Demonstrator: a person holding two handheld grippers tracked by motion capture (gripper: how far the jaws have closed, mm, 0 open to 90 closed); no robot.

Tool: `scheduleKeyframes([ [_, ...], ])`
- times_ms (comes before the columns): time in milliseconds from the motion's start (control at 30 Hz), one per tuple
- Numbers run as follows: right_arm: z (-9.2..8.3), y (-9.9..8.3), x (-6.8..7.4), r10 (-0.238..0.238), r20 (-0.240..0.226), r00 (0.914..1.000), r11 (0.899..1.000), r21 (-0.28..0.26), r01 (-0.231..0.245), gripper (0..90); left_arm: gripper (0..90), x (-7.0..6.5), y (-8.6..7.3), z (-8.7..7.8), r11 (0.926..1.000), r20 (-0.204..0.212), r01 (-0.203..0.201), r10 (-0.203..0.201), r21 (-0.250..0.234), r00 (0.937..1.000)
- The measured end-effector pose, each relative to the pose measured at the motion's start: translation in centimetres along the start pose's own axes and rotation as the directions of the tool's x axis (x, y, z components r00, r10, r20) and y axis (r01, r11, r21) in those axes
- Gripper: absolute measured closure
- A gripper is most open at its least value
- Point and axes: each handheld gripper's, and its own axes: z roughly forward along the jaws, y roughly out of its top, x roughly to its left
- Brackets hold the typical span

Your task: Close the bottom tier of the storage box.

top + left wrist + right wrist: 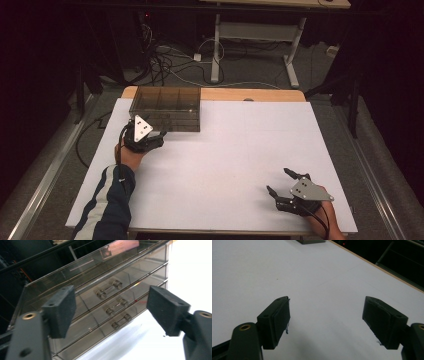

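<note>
left gripper (159, 135) is hovering jaws spread, nothing between them, the smoky clear drawer box (167, 108) just ahead of its tips. in the left gripper view the three drawer handles (109, 289) are lying dead ahead, bars running across the jaw gap. right gripper (279, 181) is sitting well apart, also spread, over bare white bench (235, 150). dark room, cables on the floor (165, 62) beyond.

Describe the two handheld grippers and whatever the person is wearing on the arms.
Both the left gripper and the right gripper are black, each with two blocky jaws carrying flat dark pads and brass-coloured inserts. Each is topped with a grey three-cornered plate with small dark holes, and a black cable trails back. The left arm has a dark sleeve with white stripes; the right shows no sleeve.
</note>
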Motion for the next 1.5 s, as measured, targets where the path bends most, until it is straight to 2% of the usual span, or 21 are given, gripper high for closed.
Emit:
scheduleKeyframes([
  [100, 0.0, 0.0, 0.0, 0.000, 0.000, 1.0000, 1.000, -0.001, 0.000, 22.7, 18.0, 0.0, 0.1, -0.1, 0.9996, 0.016, 0.021, -0.020, -0.019, 0.9997],
  [300, -0.1, 0.0, 0.0, 0.001, 0.001, 1.0000, 1.000, -0.003, -0.001, 22.7, 17.7, -0.4, 0.5, -0.5, 0.9989, 0.048, 0.028, -0.026, -0.037, 0.9985],
  [633, -0.1, 0.1, 0.0, 0.007, 0.016, 0.9999, 1.000, -0.002, -0.007, 22.7, 17.7, -1.1, 1.4, -1.3, 0.9978, 0.041, 0.024, -0.021, -0.061, 0.9989],
  [833, 0.0, 0.2, 0.2, 0.008, 0.010, 0.9999, 1.000, 0.002, -0.008, 22.7, 17.7, -1.5, 1.8, -1.4, 0.9976, 0.052, -0.003, 0.006, -0.070, 0.9986],
  [1500, -0.1, 0.3, 0.6, -0.004, 0.001, 1.0000, 1.000, 0.003, 0.004, 21.8, 17.8, -2.6, 2.5, -1.8, 0.9966, 0.075, -0.030, 0.036, -0.076, 0.9965],
])
